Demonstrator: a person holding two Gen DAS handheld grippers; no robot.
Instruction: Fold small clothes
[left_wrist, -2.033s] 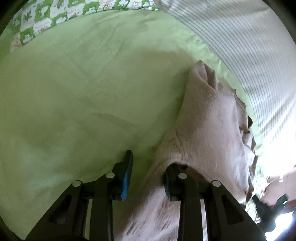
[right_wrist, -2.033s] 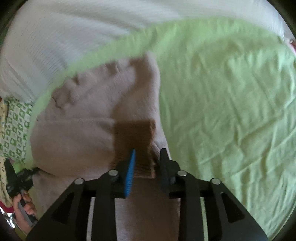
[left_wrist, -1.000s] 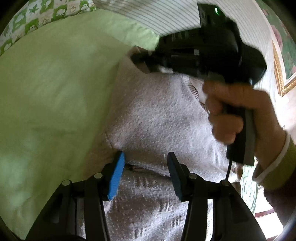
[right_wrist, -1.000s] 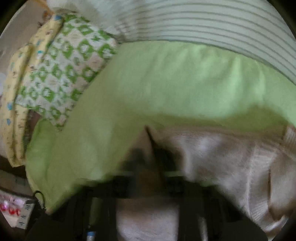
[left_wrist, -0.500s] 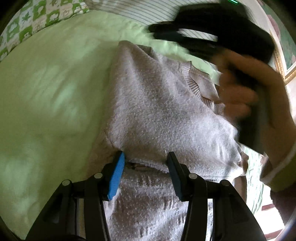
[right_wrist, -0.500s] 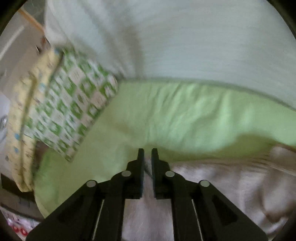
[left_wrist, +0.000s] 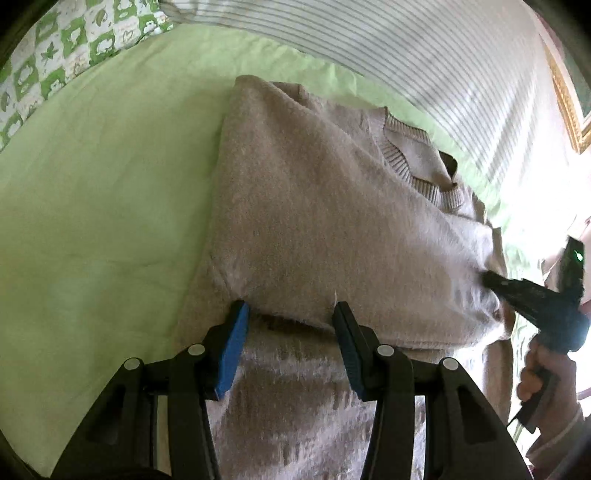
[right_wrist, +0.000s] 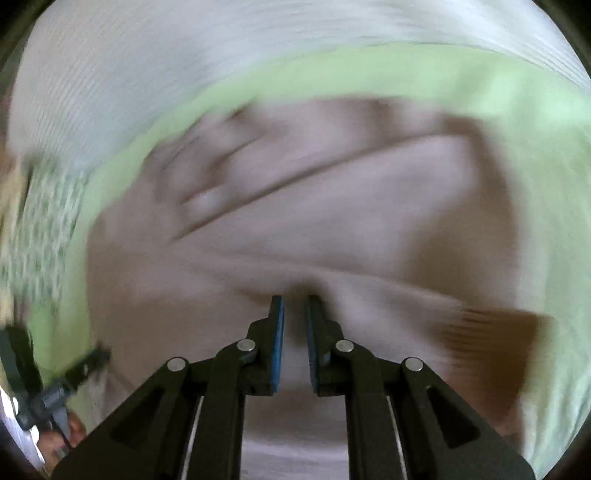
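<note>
In the left wrist view the beige sweater (left_wrist: 332, 221) lay on the green sheet (left_wrist: 92, 203) from the upper middle of the frame down to the bottom, with its folded edge across the frame just ahead of the left gripper (left_wrist: 291, 332). Its jaws stood about half open over this edge and pressed nothing. At the right edge, the right gripper (left_wrist: 491, 282) touched the sweater's side. In the blurred right wrist view its jaws had just been opening to a narrow gap with cloth between them, though I cannot tell if they gripped it.

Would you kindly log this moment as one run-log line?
sweater: partly folded | left gripper: open over fold | right gripper: nearly closed, just opening
</note>
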